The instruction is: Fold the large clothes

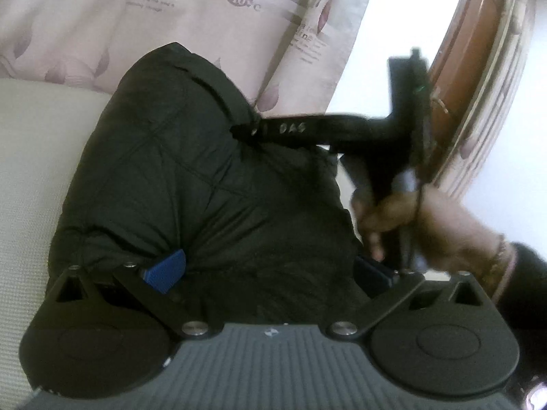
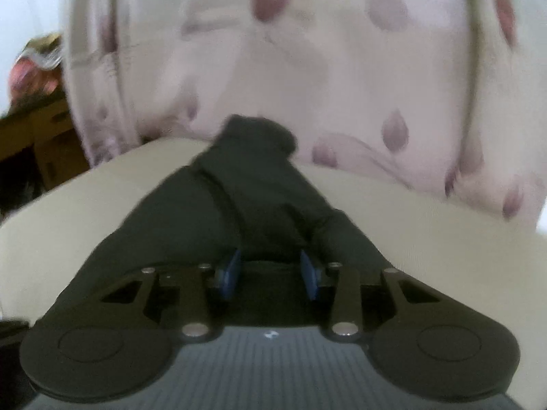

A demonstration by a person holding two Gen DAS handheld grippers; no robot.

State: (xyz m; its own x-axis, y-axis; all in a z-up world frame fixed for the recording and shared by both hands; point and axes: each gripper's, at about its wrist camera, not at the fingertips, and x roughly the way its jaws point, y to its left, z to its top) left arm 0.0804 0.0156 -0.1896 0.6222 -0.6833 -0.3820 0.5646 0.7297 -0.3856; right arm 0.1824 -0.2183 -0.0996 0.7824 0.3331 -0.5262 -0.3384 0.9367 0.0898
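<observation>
My left gripper (image 1: 270, 270) sits spread wide at the bottom of its frame, blue pads (image 1: 166, 271) pressed into the bulk of the dark quilted jacket (image 1: 191, 184), which fills the middle of the picture and lies on the cream cushion (image 1: 41, 157); I judge I'm pinning it down rather than pinching it, so the padding stays flat while the other side gets worked. My right gripper (image 2: 271, 273), in the lower middle of its own view, has its jaws partly closed around a raised ridge of the same jacket (image 2: 259, 177), seemingly gripping it (the blur leaves me unsure how firmly) to lift a sleeve or edge over. In the left view that tool reaches in from the right, my right hand (image 1: 403, 218) on its handle. A patterned curtain (image 1: 102, 27) hangs across the top. No containers are visible.
</observation>
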